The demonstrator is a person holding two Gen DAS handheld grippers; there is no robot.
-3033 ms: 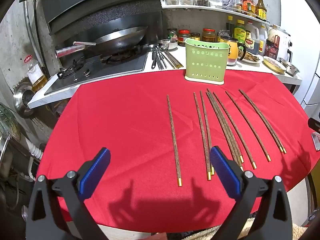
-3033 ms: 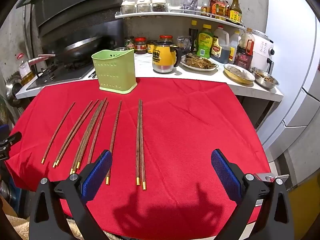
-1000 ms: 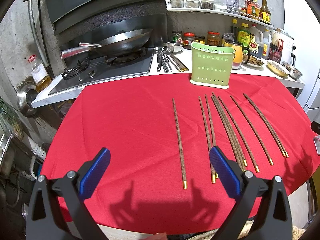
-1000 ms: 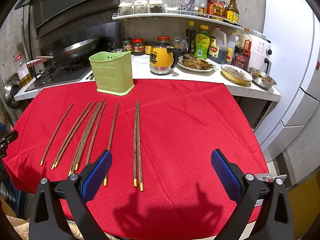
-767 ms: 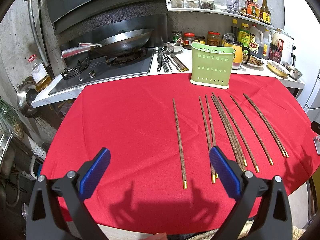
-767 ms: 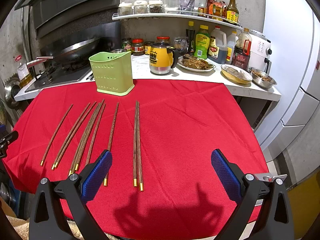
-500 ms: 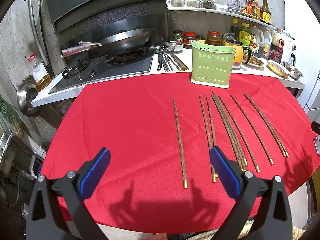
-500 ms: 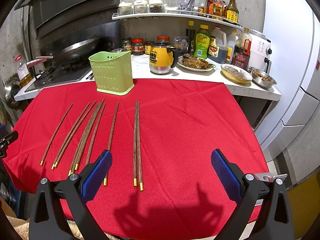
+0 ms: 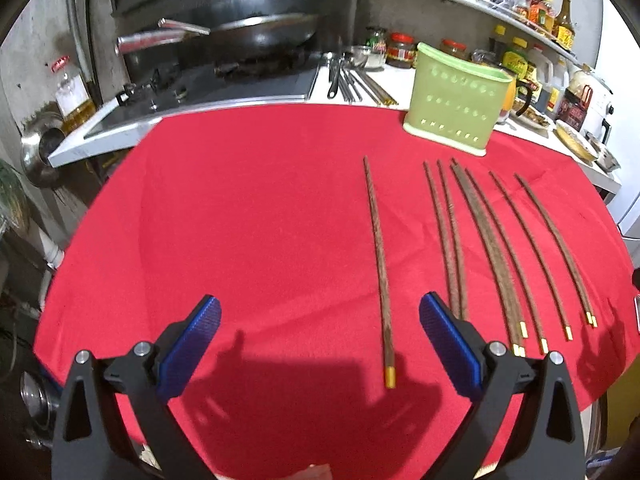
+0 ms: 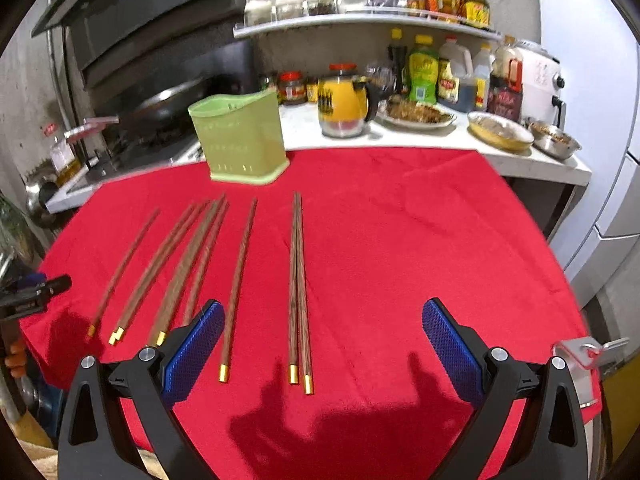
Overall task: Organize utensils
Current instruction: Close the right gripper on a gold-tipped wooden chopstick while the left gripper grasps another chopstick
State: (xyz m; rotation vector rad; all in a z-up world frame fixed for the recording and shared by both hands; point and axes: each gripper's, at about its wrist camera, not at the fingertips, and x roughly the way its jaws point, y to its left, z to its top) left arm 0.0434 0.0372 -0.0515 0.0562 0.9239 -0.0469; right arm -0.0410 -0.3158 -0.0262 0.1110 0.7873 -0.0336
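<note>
The left gripper (image 9: 319,342) is wide apart and holds nothing, and it hangs low over the red cloth (image 9: 248,216) with the single chopstick (image 9: 378,256) between its two blue pads, nearer to the right one. The right gripper (image 10: 323,342) is also spread and empty, and the pair of chopsticks (image 10: 298,280) lies between its fingers, toward 11 o'clock. The other chopsticks (image 9: 492,248) lie in a loose fan on the cloth, their gold tips toward the person, and the green holder (image 9: 454,108) stands upright at 12 o'clock, just behind their far ends. The step in hand is probably the first pick. To do it well, the left gripper should centre over the single stick and close across it somewhat above the gold tip (image 9: 390,376), so that the stick does not swing when it is lifted. The neighbours at 2 o'clock are near, so the right pad must go down in the gap. At 9 o'clock the cloth is free, but its near edge is close under the grippers, and the stove (image 9: 224,84) and jars (image 9: 400,50) stand behind the holder.
</note>
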